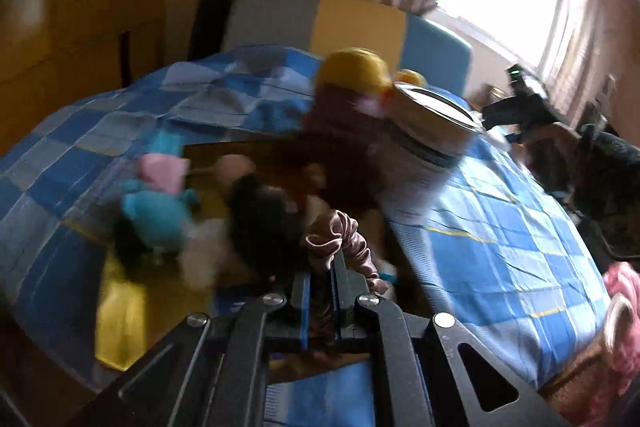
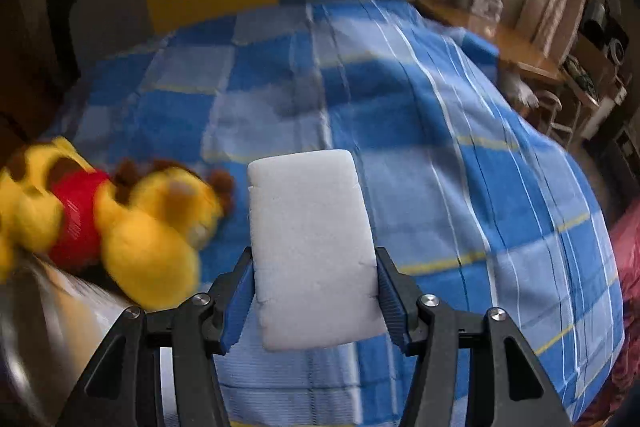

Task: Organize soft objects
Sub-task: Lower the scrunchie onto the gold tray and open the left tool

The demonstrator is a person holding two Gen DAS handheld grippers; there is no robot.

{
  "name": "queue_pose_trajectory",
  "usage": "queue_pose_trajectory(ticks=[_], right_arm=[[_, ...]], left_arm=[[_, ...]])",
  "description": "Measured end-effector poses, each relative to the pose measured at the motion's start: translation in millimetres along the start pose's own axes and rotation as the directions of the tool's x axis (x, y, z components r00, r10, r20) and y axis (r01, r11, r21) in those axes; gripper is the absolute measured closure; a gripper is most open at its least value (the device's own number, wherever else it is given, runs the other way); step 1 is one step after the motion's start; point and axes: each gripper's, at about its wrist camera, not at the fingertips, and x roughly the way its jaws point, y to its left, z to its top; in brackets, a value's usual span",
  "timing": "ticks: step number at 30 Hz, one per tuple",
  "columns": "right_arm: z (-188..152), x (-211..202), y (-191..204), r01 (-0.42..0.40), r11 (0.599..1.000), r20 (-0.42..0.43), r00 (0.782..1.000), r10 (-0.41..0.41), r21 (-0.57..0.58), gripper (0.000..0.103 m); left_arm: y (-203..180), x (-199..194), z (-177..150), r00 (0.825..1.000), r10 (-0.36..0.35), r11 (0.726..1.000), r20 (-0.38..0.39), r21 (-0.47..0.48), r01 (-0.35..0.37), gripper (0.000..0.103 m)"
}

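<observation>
Here, right gripper (image 2: pixel 316 291) clamps white sponge (image 2: pixel 310 247) — upright.

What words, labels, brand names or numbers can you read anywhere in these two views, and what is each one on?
None can be read in either view.
Round tin: any print on its side is too blurred to read.
White foam block in the right gripper: blank.
Brown scrunchie in the left gripper: no label showing.
Yellow plush bear's red shirt: faint marks, too blurred to read.

Brown ruffled scrunchie (image 1: pixel 340 243) pinched upright, white foam block (image 2: pixel 312 247) held above blue checked bedspread (image 2: pixel 460 147)
</observation>
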Motion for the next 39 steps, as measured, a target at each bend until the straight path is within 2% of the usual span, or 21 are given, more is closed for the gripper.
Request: queue_pose_trajectory(ticks=[6,11,18,23,26,28,29,35,39], right_arm=[[37.4,-29.2,66.7,-0.055,0.994,0.078,0.995,0.062,-0.090,0.046],[48.0,-44.2,117.4,-0.103,0.982,0.108,0.987,0.121,-0.158,0.046],[40.6,-67.2,180.7,-0.180,0.944,0.128,0.967,0.221,-0.275,0.046],[32.4,-72.4,199.0,-0.191,0.931,0.126,0.963,0.240,-0.311,0.046],[29.2,-70.7,197.7,-0.187,0.932,0.120,0.965,0.233,-0.311,0.046],[27.9,-70.0,197.5,-0.181,0.933,0.119,0.967,0.227,-0.310,0.046],[26.9,-70.6,195.8,-0.178,0.935,0.118,0.968,0.223,-0.306,0.046],[27.6,-72.5,191.4,-0.185,0.938,0.118,0.967,0.228,-0.295,0.046],[18.1,-80.8,205.3,-0.217,0.914,0.115,0.956,0.270,-0.343,0.046]], left_arm=[[47.2,-2.7,0.0,0.995,0.101,0.991,0.002,-0.082,-0.101,0.095],[71.4,3.0,-8.7,0.987,0.155,0.982,-0.027,-0.106,-0.157,0.095],[80.8,14.8,-21.1,0.980,0.186,0.975,-0.069,-0.111,-0.193,0.095],[88.0,24.0,-28.2,0.968,0.221,0.964,-0.120,-0.124,-0.235,0.093],[90.2,27.1,-31.1,0.954,0.263,0.953,-0.144,-0.116,-0.280,0.078],[89.8,23.7,-31.3,0.953,0.274,0.950,-0.128,-0.117,-0.289,0.051],[89.0,21.6,-30.9,0.953,0.280,0.949,-0.117,-0.116,-0.294,0.047],[80.9,9.2,-25.5,0.960,0.270,0.957,-0.072,-0.093,-0.276,0.047],[78.9,5.0,-23.4,0.960,0.274,0.956,-0.066,-0.094,-0.279,0.047]])
